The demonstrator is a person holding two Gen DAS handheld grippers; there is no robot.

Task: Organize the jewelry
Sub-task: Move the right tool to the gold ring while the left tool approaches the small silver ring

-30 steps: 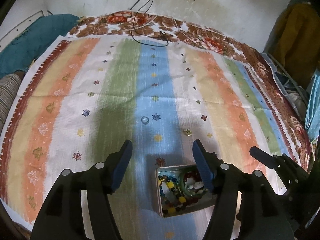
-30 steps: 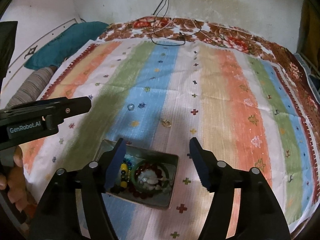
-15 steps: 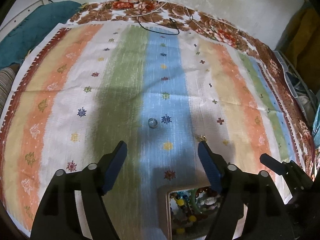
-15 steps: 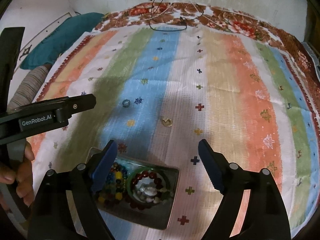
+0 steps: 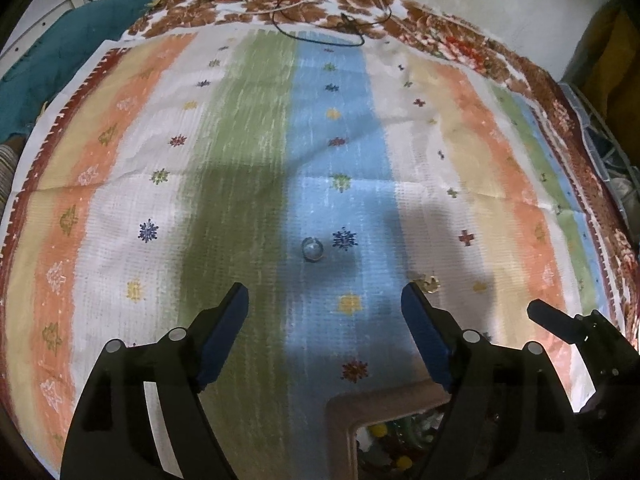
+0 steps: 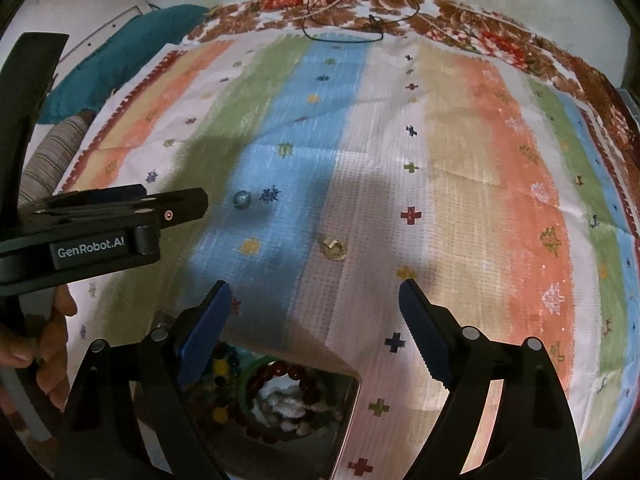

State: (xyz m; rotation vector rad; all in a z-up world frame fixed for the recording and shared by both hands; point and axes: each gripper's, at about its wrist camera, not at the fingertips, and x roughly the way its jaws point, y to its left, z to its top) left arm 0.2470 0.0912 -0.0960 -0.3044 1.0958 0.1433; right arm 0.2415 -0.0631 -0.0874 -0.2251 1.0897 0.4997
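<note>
Left gripper [image 5: 325, 304] and right gripper [image 6: 314, 298] both hovering over the striped cloth [image 6: 460, 152], jaws having just been opening — now wide, nothing between them. Silver ring [image 5: 312, 249] lying on the blue stripe; gold ring [image 6: 334, 249] nearby; jewelry box [image 6: 344, 420] sitting beneath the right fingers

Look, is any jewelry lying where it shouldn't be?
Yes. A small silvery ring lies loose on the blue stripe of the cloth, and a gold-coloured ring on the white stripe, both outside the box holding the bead bracelets.
</note>
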